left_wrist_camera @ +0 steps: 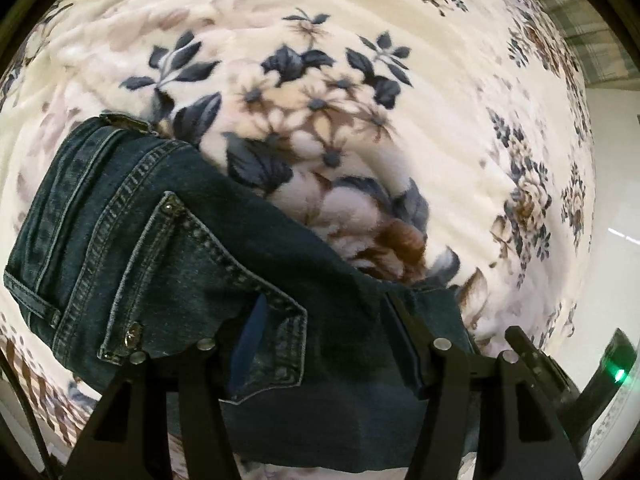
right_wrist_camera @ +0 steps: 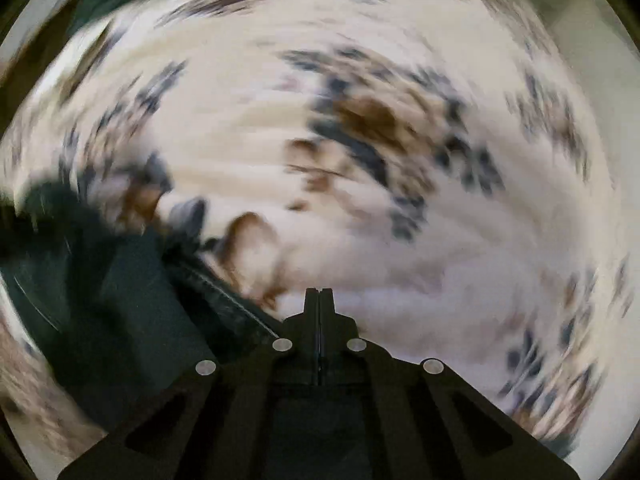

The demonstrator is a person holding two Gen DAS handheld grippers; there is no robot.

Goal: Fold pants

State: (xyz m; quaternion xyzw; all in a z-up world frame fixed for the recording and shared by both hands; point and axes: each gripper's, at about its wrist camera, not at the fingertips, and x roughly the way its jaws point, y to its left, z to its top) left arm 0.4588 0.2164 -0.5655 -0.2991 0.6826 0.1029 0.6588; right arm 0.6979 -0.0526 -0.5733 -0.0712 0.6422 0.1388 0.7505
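Observation:
Dark blue jeans [left_wrist_camera: 168, 248] lie folded on a cream floral blanket [left_wrist_camera: 320, 60], back pocket facing up. In the left wrist view my left gripper [left_wrist_camera: 325, 296] points steeply down over their near end. A thick fold of denim fills the gap between its two fingers [left_wrist_camera: 248, 344], which close on it from both sides. The right wrist view is heavily blurred. My right gripper [right_wrist_camera: 319, 296] hangs above the blanket [right_wrist_camera: 360, 200] with its fingers pressed together and nothing between them. The jeans [right_wrist_camera: 120, 288] show as a dark mass at its lower left.
The blanket covers nearly the whole of both views. At the right edge of the left wrist view lies pale floor [left_wrist_camera: 612, 168]. A black device with a green light [left_wrist_camera: 616, 374] sits at the lower right.

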